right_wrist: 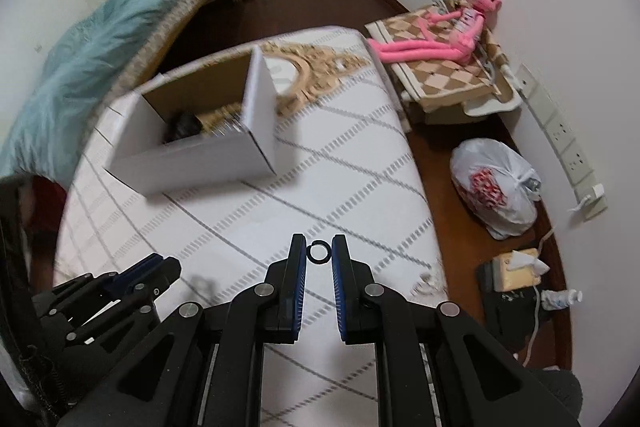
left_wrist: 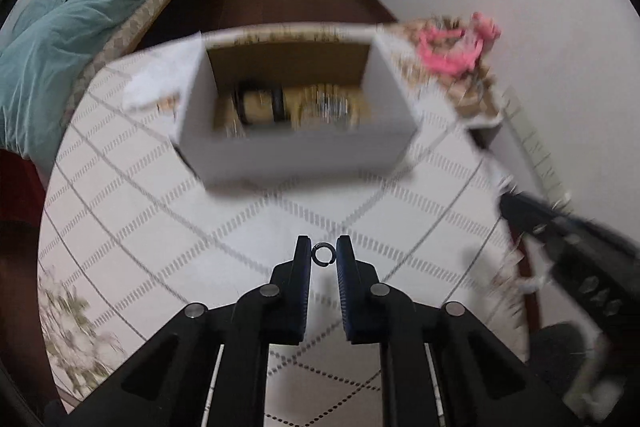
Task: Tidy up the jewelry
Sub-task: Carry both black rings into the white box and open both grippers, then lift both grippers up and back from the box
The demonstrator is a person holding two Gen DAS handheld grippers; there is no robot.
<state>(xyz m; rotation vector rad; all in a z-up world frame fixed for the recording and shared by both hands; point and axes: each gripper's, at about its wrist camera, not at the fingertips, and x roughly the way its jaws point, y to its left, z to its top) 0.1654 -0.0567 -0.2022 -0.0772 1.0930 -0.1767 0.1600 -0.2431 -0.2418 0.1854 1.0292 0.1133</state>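
Note:
An open white cardboard box (left_wrist: pixel 296 143) stands on the white patterned table; it also shows in the right wrist view (right_wrist: pixel 192 155). Blurred jewelry lies inside it, a dark bangle (left_wrist: pixel 260 101) among it. My left gripper (left_wrist: pixel 323 254) is shut on a small black ring (left_wrist: pixel 322 254), held above the table in front of the box. My right gripper (right_wrist: pixel 319 251) is shut on another small black ring (right_wrist: pixel 319 251), right of the box. The left gripper (right_wrist: pixel 136 273) shows at the lower left of the right wrist view, the right gripper (left_wrist: pixel 516 203) at the right of the left view.
A gold ornate mirror frame (right_wrist: pixel 308 71) lies on the table (right_wrist: pixel 360 163) behind the box. A pink plush toy (right_wrist: pixel 432 43) sits on a checkered stool to the right. A white plastic bag (right_wrist: pixel 496 183) and a tissue box (right_wrist: pixel 516 267) are on the floor. A bed with a teal blanket (left_wrist: pixel 80 27) is at the left.

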